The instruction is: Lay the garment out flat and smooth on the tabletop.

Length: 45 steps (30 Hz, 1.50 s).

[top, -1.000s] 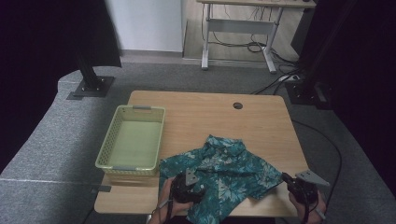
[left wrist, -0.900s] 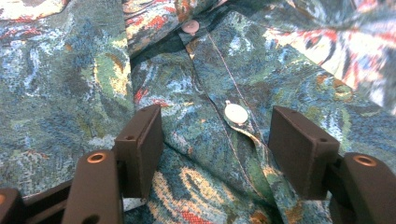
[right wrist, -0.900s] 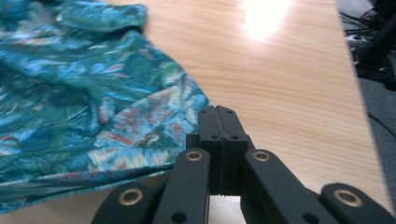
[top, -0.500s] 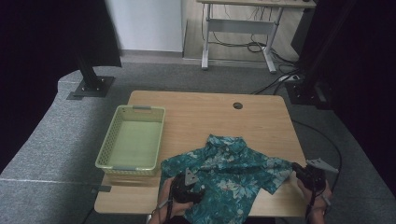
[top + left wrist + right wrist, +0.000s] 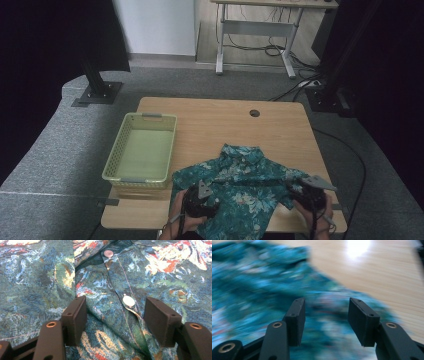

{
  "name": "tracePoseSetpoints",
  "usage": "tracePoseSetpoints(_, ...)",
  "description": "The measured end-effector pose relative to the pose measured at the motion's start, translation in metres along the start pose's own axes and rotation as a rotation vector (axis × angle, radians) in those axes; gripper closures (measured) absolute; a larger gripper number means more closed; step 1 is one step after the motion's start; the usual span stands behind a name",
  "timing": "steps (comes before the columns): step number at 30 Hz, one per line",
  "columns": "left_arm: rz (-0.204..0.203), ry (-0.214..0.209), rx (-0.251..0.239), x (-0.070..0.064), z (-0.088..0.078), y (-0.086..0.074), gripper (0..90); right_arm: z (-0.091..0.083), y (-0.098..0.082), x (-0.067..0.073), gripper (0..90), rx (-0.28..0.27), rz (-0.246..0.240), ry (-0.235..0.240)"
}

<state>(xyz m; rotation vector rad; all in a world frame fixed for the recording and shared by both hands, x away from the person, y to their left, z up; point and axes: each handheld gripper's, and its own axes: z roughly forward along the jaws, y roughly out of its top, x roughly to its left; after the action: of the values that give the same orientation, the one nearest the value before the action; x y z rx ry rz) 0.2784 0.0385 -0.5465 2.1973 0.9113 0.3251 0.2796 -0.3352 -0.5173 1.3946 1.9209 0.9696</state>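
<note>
The left gripper (image 5: pixel 200 201) stands on the lower front of the shirt (image 5: pixel 240 195), at the lower middle of the high view. Its jaws are apart, and in the left gripper view the button placket with a white button (image 5: pixel 128 301) lies between them; the pads do not press the cloth. I judge it rests there to keep the shirt from sliding while the other side is pulled flat.

The right gripper (image 5: pixel 311 196) is at the lower right of the high view, at the tip of the shirt's sleeve. Its jaws have just been opening, and in the right gripper view they stand apart with blurred cloth under them, not clamped. It seems that the sleeve is let go after it is drawn outward.

The shirt lies spread on the worktop (image 5: pixel 220 120), in the lower middle of the frame, front side up. Its collar points to the top of the frame and its hem hangs over the near edge, so the long axis of the body runs from top to bottom; the two sleeves stretch to left and right. A light green basket (image 5: pixel 120 176) stands empty to the left, just beside the left sleeve.
</note>
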Motion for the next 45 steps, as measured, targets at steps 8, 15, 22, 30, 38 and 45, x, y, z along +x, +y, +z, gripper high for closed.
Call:
tracePoseSetpoints(8, -0.003, -0.007, -0.001, 0.001, 0.0, 0.0, 34.9, 0.02, -0.002, 0.078, 44.9, 0.071, -0.129, 0.205)
tracePoseSetpoints(15, -0.081, 0.004, 0.003, 0.009, -0.006, 0.003, 35.0, 0.029, -0.011, 0.111, 43.4, 0.12, -0.19, 0.267)
tracePoseSetpoints(22, -0.12, 0.059, -0.004, 0.027, -0.01, -0.002, 36.3, 0.029, -0.017, 0.109, 42.6, 0.132, -0.178, 0.263)
tracePoseSetpoints(30, -0.083, 0.098, 0.001, 0.025, -0.006, -0.003, 35.6, 0.03, -0.019, 0.104, 41.7, 0.116, -0.176, 0.273)
tracePoseSetpoints(38, -0.056, 0.119, 0.017, 0.017, -0.005, -0.002, 35.0, 0.031, -0.021, 0.097, 41.8, 0.102, -0.184, 0.289)
tracePoseSetpoints(45, -0.042, 0.104, 0.03, 0.003, -0.003, 0.001, 35.1, 0.03, -0.02, 0.082, 41.7, 0.125, -0.199, 0.305)
